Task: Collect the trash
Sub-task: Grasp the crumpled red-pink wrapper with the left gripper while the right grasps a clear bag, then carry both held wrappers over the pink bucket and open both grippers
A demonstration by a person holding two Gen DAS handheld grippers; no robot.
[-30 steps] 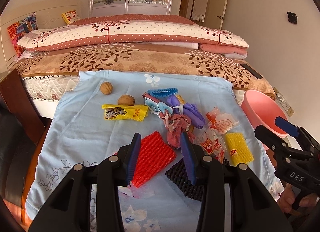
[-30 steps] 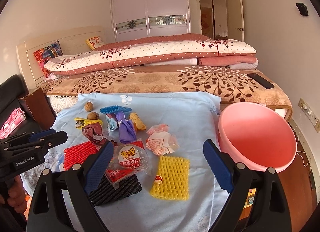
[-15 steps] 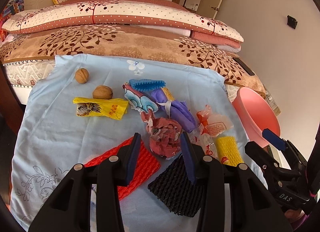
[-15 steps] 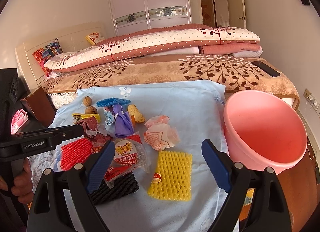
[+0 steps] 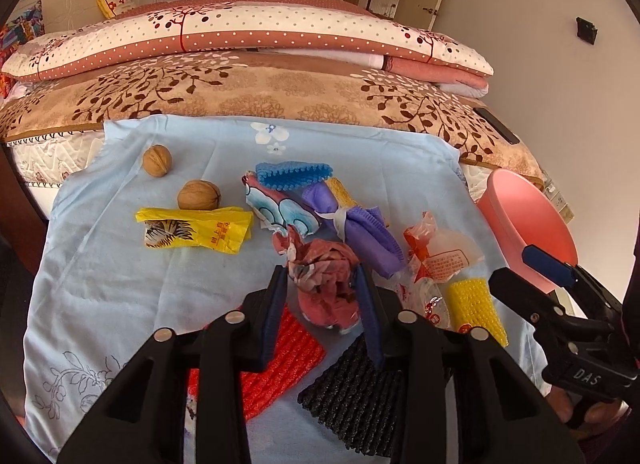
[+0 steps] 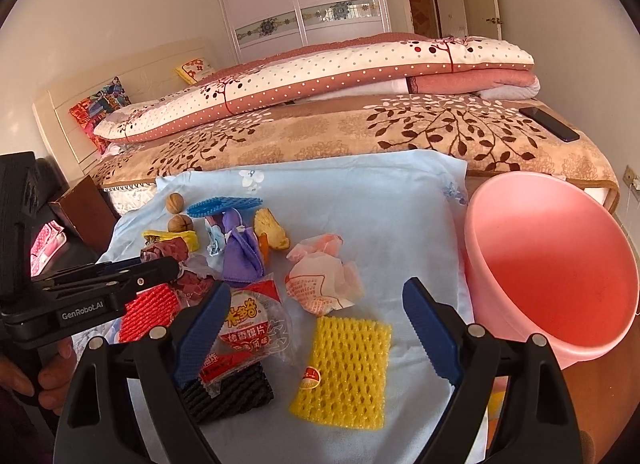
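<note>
Bedroom light falls on a pale blue cloth (image 5: pixel 120 276) spread at the foot of a bed (image 5: pixel 248 96), with trash scattered over it. Left gripper (image 5: pixel 320 300) straddles a crumpled red wrapper (image 5: pixel 326 276) at the centre of the left wrist view; its jaws have just been closing, the wrapper sits between them and both pads look to be against it, though a firm clamp cannot be confirmed. At 7 o'clock of the wrapper lies a red net (image 5: pixel 280 360), at 5 o'clock a black net (image 5: pixel 356 396). A yellow bag (image 5: pixel 196 230) lies at 10 o'clock, with two walnuts (image 5: pixel 199 195) beyond it. A purple cloth (image 5: pixel 368 232) and a blue net (image 5: pixel 294 175) lie at 12 to 1 o'clock.

Right gripper (image 6: pixel 316 328) hovers with its jaws wide apart, clamped on nothing. Between its fingers in the right wrist view lie a yellow net (image 6: pixel 344 372) and, beyond it, a white wrapper (image 6: pixel 324 280); a round snack pack (image 6: pixel 248 324) sits just beside the left finger. A pink tub (image 6: pixel 552 276) stands at 3 o'clock, off the cloth's edge. A hand (image 6: pixel 24 376) holds the left gripper's grip at 9 o'clock.
</note>
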